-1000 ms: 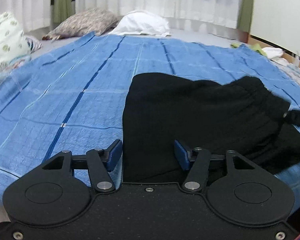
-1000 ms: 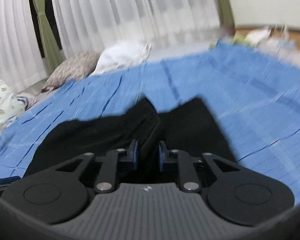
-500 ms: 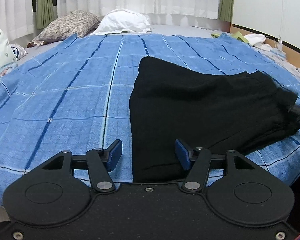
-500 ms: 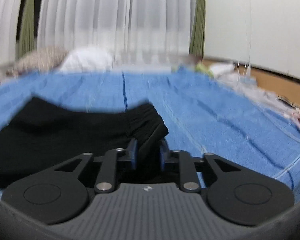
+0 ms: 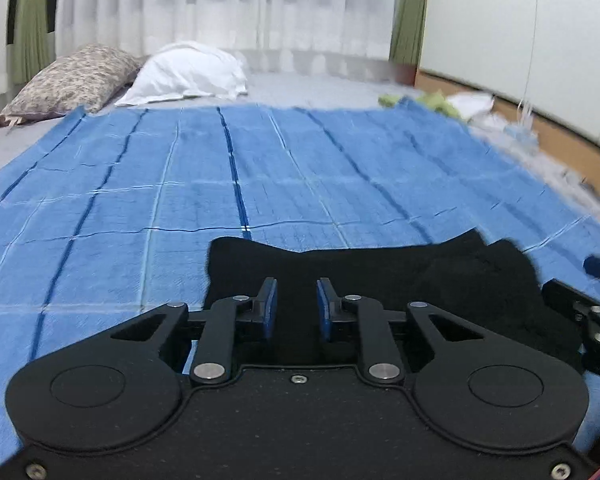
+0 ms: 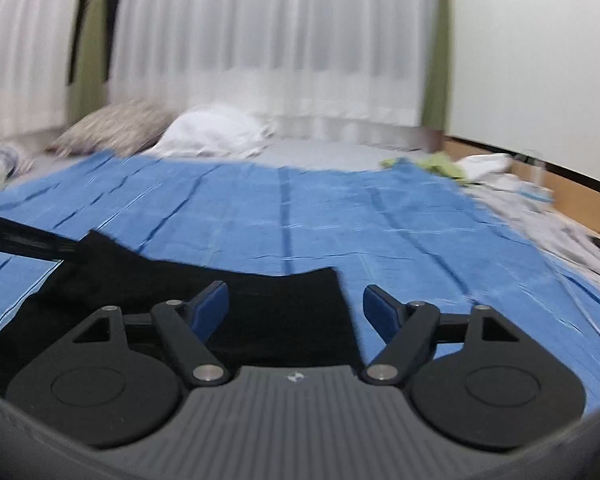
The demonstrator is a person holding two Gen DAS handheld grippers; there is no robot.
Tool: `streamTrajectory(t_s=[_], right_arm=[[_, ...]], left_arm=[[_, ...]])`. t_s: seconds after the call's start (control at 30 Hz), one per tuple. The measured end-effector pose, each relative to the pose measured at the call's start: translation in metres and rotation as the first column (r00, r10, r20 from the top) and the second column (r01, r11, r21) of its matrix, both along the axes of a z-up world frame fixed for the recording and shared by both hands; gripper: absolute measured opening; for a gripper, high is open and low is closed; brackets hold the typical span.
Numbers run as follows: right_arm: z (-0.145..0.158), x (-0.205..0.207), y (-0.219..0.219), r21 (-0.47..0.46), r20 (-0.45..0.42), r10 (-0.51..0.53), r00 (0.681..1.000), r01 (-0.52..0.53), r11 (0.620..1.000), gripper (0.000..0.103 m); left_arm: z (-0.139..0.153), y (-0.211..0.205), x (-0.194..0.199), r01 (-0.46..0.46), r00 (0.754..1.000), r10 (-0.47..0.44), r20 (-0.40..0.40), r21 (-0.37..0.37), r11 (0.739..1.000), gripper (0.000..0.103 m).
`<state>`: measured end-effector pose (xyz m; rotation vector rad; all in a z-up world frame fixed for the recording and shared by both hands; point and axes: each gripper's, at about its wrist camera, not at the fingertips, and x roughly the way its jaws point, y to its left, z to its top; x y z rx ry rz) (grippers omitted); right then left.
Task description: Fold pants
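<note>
1. Lying on a blue checked bedspread (image 5: 148, 208), the black pants (image 5: 380, 264) sit low in both frames, already doubled into a compact dark rectangle.
2. The left gripper (image 5: 296, 306) has just been narrowing its fingers; a gap remains between the blue pads, with black cloth behind them, and a pinch cannot be confirmed.
3. The right gripper (image 6: 296, 308) has just been spreading its fingers wide, released, above the pants' right edge (image 6: 340, 304).
4. Judging by shape, one fold seems done; another fold and smoothing probably remain.
5. No containers appear; two pillows (image 5: 188, 72) rest at upper left.
</note>
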<state>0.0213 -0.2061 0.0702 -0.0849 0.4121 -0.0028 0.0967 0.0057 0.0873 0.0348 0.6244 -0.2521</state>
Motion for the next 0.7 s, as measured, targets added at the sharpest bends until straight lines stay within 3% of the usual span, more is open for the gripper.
streamTrajectory(t_s=[0.1,0.2,0.37,0.47,0.57,0.7], right_arm=[[-0.008,0.031,0.015,-0.07,-0.061,0.035,0.997,-0.04,0.997,0.061],[-0.021,0.056,0.022,-0.12,-0.108,0.063,0.992,-0.076,0.99,0.058],[-0.047,0.075,0.02,-0.185,-0.137,0.031,0.99,-0.057,0.981,0.058],[-0.052,0.075,0.005,-0.112,-0.138,-0.007,0.99,-0.009,0.994,0.068],[-0.055,0.079,-0.015,0.001,-0.172,-0.02,0.985,0.02,1.0,0.072],[-0.059,0.086,-0.037,0.136,-0.203,-0.01,0.979,0.038,0.99,0.075]], left_arm=[[-0.024,-0.008,0.032,-0.071,0.997,0.071,0.004,0.072,0.995,0.017],[-0.043,-0.005,0.053,-0.127,0.991,0.129,-0.02,0.096,0.987,0.009],[-0.054,0.006,0.068,-0.153,0.988,0.154,-0.007,0.075,0.985,0.006],[-0.061,0.006,0.077,-0.159,0.987,0.16,-0.004,0.086,0.984,0.006],[-0.064,0.002,0.08,-0.159,0.987,0.16,0.006,0.11,0.981,0.006],[-0.065,0.004,0.083,-0.16,0.987,0.16,-0.001,0.087,0.983,0.006]])
